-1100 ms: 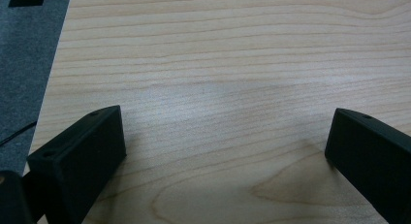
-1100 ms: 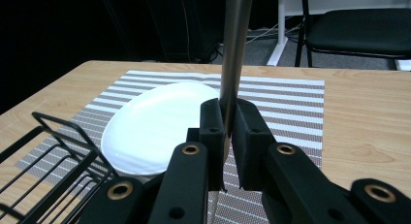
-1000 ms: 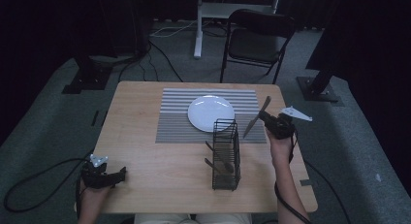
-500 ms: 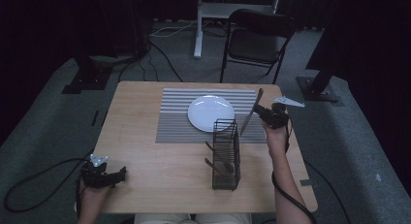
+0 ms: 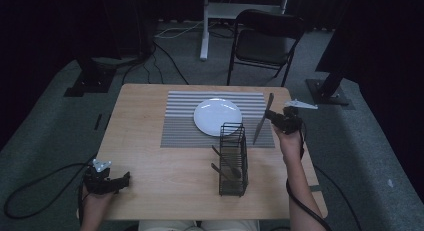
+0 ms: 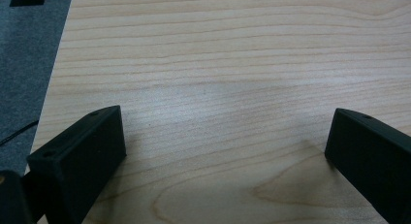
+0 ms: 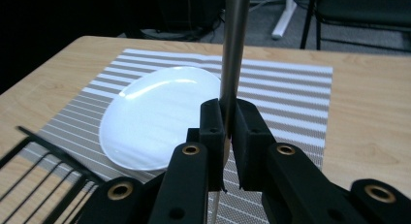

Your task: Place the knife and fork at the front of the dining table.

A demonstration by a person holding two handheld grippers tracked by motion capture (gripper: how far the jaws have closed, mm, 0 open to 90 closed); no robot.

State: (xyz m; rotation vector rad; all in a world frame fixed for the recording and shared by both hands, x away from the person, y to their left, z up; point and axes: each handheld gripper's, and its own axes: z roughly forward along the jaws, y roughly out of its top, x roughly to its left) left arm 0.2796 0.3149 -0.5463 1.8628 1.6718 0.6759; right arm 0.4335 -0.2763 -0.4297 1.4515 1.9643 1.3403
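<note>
My right gripper [image 5: 276, 119] is shut on a knife [image 5: 262, 120], which it holds in the air over the right edge of the striped placemat [image 5: 180, 127]. In the right gripper view the knife [image 7: 234, 40] rises straight up from the pinched jaws of that gripper [image 7: 225, 110]. The white plate [image 7: 160, 112] lies just behind the knife on the placemat [image 7: 300, 88]. From above, the plate [image 5: 217, 116] sits left of the knife. My left gripper [image 5: 121, 180] rests open on the table's front left corner. Bare wood lies between the black jaws of the left gripper [image 6: 225, 136].
A black wire cutlery caddy [image 5: 233, 161] stands in front of the plate with utensil handles poking out of its left side; its rim [image 7: 43, 156] is close to my right gripper. A folding chair [image 5: 265, 41] stands beyond the wooden table [image 5: 150, 161].
My right gripper has shifted slightly left toward the plate with the knife, and the knife now stands steeper. The left gripper has not moved.
</note>
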